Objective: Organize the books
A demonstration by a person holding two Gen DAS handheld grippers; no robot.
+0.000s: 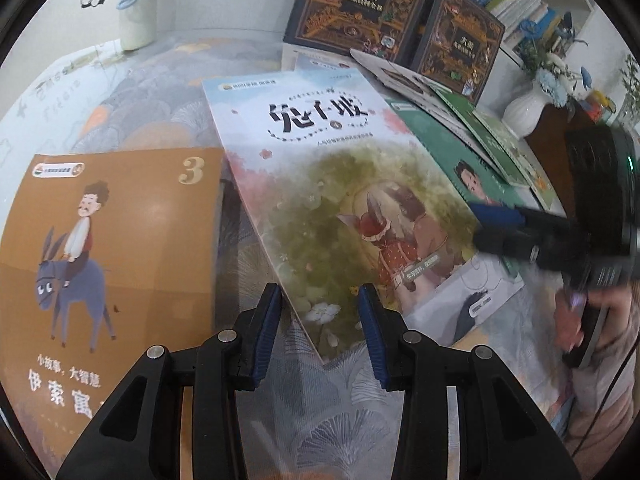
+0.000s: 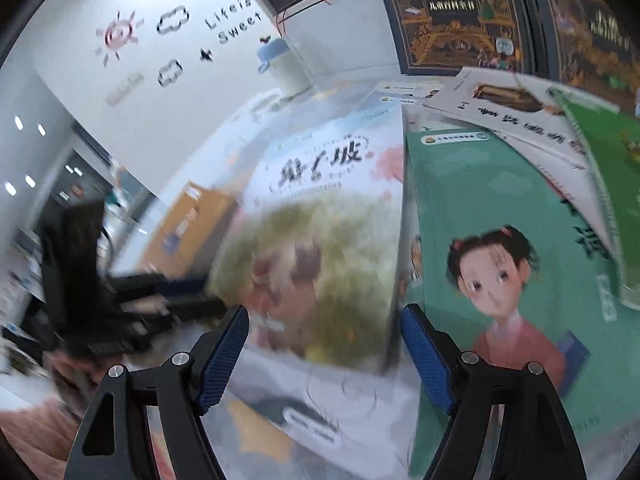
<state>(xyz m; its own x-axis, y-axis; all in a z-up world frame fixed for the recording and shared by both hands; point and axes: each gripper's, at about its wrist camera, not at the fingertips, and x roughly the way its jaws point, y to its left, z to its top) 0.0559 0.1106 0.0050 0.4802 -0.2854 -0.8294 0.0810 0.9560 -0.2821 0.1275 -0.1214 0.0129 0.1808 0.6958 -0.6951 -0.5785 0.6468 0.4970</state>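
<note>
Pale book lay aslant — corner between left gripper's parted jaws, unpinched; right gripper gaped; orange book alongside.

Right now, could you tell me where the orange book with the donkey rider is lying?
In the left wrist view the orange book lies flat at the left, beside the pale rabbit book, left of the left gripper.

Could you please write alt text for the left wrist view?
A pale picture book lies tilted on the patterned table, its near corner between the open left hand-held gripper. An orange book marked 3 lies left; the right hand-held gripper reaches its far edge.
</note>
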